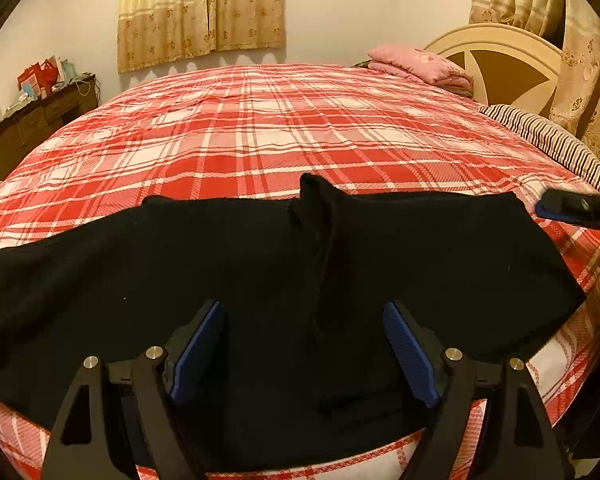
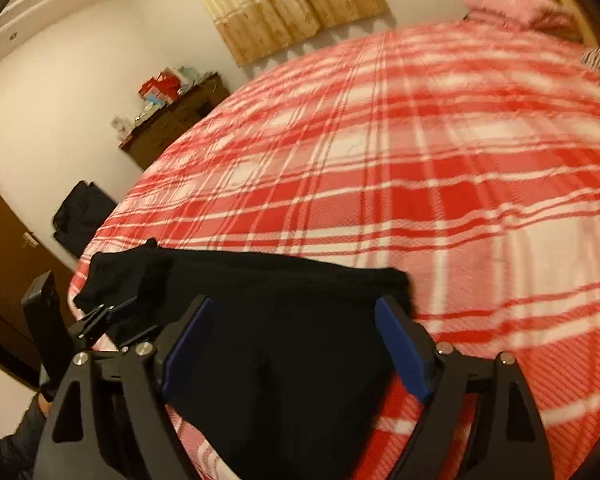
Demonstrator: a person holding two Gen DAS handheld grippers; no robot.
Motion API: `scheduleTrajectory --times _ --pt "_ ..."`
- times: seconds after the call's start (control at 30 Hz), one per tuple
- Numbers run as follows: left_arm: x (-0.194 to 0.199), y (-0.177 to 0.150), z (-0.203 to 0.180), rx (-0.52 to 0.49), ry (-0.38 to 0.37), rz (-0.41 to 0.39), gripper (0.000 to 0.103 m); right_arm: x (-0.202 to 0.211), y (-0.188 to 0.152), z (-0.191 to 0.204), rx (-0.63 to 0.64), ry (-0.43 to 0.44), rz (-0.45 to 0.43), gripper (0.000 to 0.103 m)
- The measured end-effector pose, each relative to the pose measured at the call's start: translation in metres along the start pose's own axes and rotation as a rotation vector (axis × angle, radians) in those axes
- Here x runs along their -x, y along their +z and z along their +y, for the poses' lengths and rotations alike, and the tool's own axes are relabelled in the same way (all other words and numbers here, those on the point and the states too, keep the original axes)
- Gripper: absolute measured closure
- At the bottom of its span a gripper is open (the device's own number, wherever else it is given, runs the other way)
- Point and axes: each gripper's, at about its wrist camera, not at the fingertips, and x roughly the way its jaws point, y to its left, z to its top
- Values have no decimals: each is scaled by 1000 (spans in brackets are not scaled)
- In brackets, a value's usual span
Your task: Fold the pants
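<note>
Black pants (image 1: 180, 264) lie spread across the near edge of a bed with a red and white plaid cover (image 1: 260, 128). A raised fold (image 1: 323, 220) runs through their middle. My left gripper (image 1: 303, 312) hovers open over the pants, with cloth below the blue pads and nothing pinched. My right gripper (image 2: 294, 308) is open above the pants (image 2: 260, 276) at their right end, near the hem edge (image 2: 395, 276). One blue-padded finger of the right gripper (image 1: 563, 210) shows at the far right of the left wrist view. The left gripper's linkage (image 2: 100, 318) shows at the left of the right wrist view.
A pink folded blanket (image 1: 419, 64) and a striped pillow (image 1: 547, 140) lie by the headboard (image 1: 499, 52). A cluttered dark dresser (image 1: 40, 116) stands beyond the far left corner of the bed. A black bag (image 2: 84, 212) sits on the floor by the wall.
</note>
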Motion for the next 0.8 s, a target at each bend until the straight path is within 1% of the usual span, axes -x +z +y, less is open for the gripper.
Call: scheduleTrajectory --times 0.1,0.2,0.23,0.27,0.3,0.33,0.37,0.4,0.43,0.47,0.6,0.67,0.77,0.8 --pt "2 -1 -1 -6 9 0 20 20 -11 11 81 -97 -33 17" --pt "0 -3 0 1 12 11 20 36 -30 29 200 -250 -55 18" --pt "-1 -3 0 8 9 14 20 37 -32 29 224 -290 -56 20" --pt "-2 -4 0 13 7 15 20 37 -40 35 269 -342 -50 26" --pt "-2 -4 0 12 8 15 20 36 -45 39 300 -362 -34 31" --pt "-2 -4 0 10 8 15 20 31 -52 42 332 -378 -1 32" --pt "-2 -4 1 9 8 17 20 24 -58 42 356 -384 40 34" --pt "-3 -4 0 8 8 20 20 16 -62 42 365 -388 70 37" --pt "-4 -4 0 5 9 23 20 9 -65 39 364 -393 97 38" --pt "-3 -5 0 4 8 20 20 7 -68 37 358 -389 105 38" --pt "-3 -5 1 10 1 15 19 12 -64 29 318 -357 106 38" --pt "-1 -6 2 11 -2 15 19 16 -62 29 312 -357 101 38" --pt "0 -6 4 22 -5 14 19 26 -63 42 324 -351 64 38" --pt "1 -5 4 25 -4 12 19 29 -60 47 325 -345 45 36"
